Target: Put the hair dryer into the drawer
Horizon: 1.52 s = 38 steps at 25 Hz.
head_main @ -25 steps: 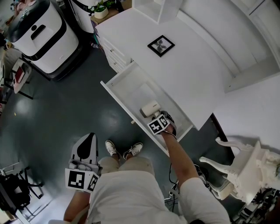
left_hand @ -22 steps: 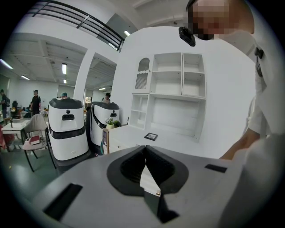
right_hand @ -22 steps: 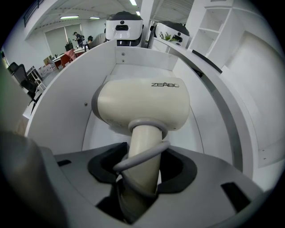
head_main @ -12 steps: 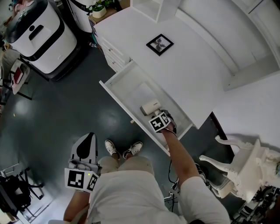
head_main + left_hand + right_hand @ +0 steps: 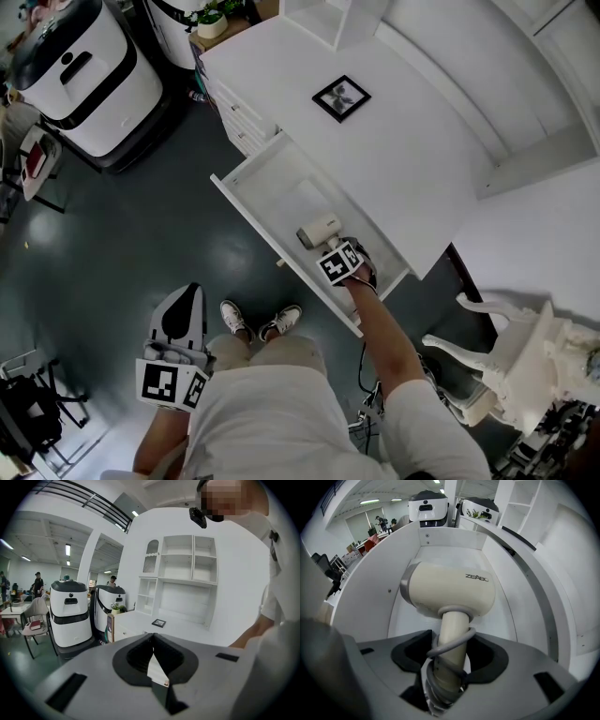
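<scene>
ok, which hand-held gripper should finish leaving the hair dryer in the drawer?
Right. The right hand-held gripper is inside the drawer, its jaws just opening with the hair dryer handle between them. The left hand-held gripper is shut, away over the floor.

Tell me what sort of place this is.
Probably a mock bedroom corner set up in an open lab or office hall: a white dressing desk with an open white drawer and a white wall shelf unit, while tall rounded white-and-black machines stand beside it.
</scene>
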Available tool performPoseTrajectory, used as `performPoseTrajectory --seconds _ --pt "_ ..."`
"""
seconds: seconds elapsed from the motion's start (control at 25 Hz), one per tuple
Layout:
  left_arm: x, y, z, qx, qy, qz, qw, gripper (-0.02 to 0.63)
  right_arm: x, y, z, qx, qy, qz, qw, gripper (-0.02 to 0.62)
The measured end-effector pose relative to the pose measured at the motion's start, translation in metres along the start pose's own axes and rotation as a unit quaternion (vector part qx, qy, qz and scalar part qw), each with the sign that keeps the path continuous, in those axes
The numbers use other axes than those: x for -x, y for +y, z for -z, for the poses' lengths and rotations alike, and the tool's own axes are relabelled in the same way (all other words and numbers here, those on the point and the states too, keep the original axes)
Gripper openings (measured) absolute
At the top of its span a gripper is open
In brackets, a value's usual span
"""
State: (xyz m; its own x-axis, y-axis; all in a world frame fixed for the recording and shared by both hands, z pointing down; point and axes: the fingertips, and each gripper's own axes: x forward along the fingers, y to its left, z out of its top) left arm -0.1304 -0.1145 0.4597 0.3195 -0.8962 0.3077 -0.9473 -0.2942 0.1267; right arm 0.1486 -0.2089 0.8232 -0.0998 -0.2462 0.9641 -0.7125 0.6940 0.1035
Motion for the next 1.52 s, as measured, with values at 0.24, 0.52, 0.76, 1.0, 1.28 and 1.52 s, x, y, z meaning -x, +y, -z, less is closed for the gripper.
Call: performPoseTrajectory --seconds 0.24,0.52,0.76,1.0,1.28,1.52 --pt "-0.005 0.002 -0.002 0.003 0.001 0.002 1.0 0.017 -0.001 0.0 -0.002 -0.002 -0.002 -0.002 1.0 0.239" --pt "-0.01 -0.001 -0.003 0.003 0.001 0.009 1.0 0.017 0.002 -0.006 0.0 -0.012 -0.011 0.01 1.0 0.288" --pt "-0.019 -0.006 -0.008 0.002 -0.01 0.039 0.9992 0.017 0.027 -0.012 -0.007 -0.037 -0.053 0.041 0.997 0.343" --pt "-0.03 -0.019 -0.025 0.001 -0.028 0.101 0.9945 0.017 0.086 -0.012 -0.012 -0.098 -0.111 0.07 0.987 0.35" --pt "-0.041 -0.031 -0.044 -0.013 -0.054 0.184 0.9813 0.017 0.159 -0.011 0.006 -0.182 -0.157 0.12 0.963 0.348" --pt "-0.032 -0.016 -0.053 -0.022 -0.057 0.219 0.9739 0.017 0.191 0.02 0.021 -0.246 -0.172 0.151 0.942 0.303"
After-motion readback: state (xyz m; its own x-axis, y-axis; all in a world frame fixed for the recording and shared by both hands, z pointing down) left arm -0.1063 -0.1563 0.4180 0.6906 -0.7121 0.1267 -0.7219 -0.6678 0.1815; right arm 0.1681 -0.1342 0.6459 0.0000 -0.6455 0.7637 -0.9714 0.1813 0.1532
